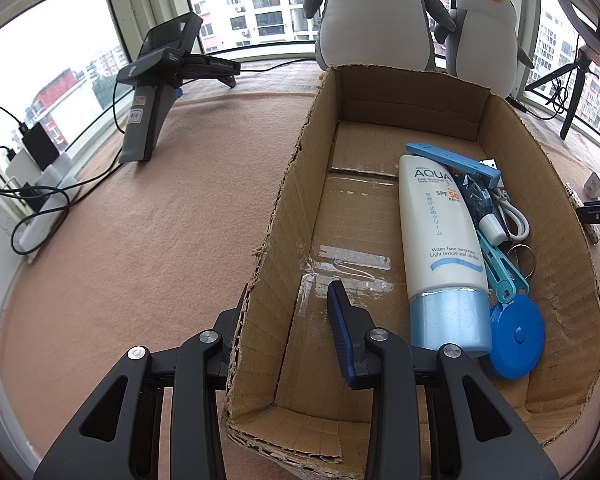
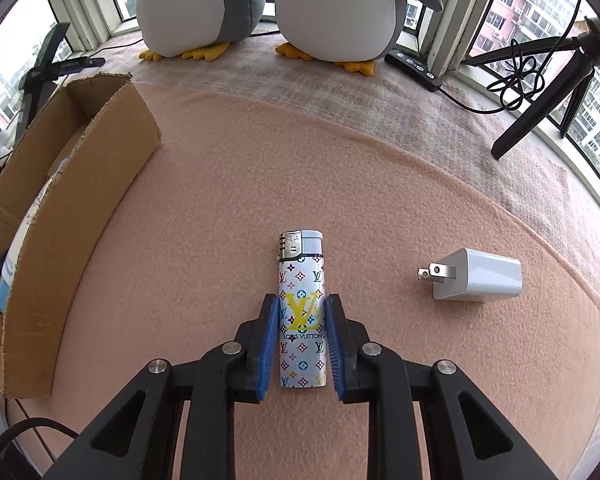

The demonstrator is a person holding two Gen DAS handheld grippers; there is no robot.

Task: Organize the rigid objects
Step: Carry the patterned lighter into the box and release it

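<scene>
1. Between the jaws of the right gripper [image 2: 302,342] lies the lighter [image 2: 301,312], flat on the pink-covered bench [image 2: 180,240], its metal cap pointing away from the jaws and its base toward the wrist
2. Both blue pads sit against the lighter's long sides at about mid-body; no gap shows on either side, so I judge the jaws narrowed onto it, though how firmly they press I cannot tell
3. Off to the right of these jaws, well apart from the lighter, a white wall charger [image 2: 476,276] rests on its side with its prongs facing the lighter
4. Left of them and farther out stands the cardboard box [image 2: 80,184], open at the top
5. Left gripper [image 1: 284,344]: its jaws are clamped on the box's near-left wall, one pad inside and the other hidden outside. I judge it steadies the box
6. Right of those jaws inside the box lie a sunscreen tube [image 1: 440,240], a round blue tape measure [image 1: 516,336], clips and a white cable
7. Handling: the lighter looks light, stiff and glossy, so likely slippery; the mid-body hold on its sides seems sound, away from the cap and valve
8. Risk, as I judge it: a slack squeeze lets it slide or swing during the lift
</scene>
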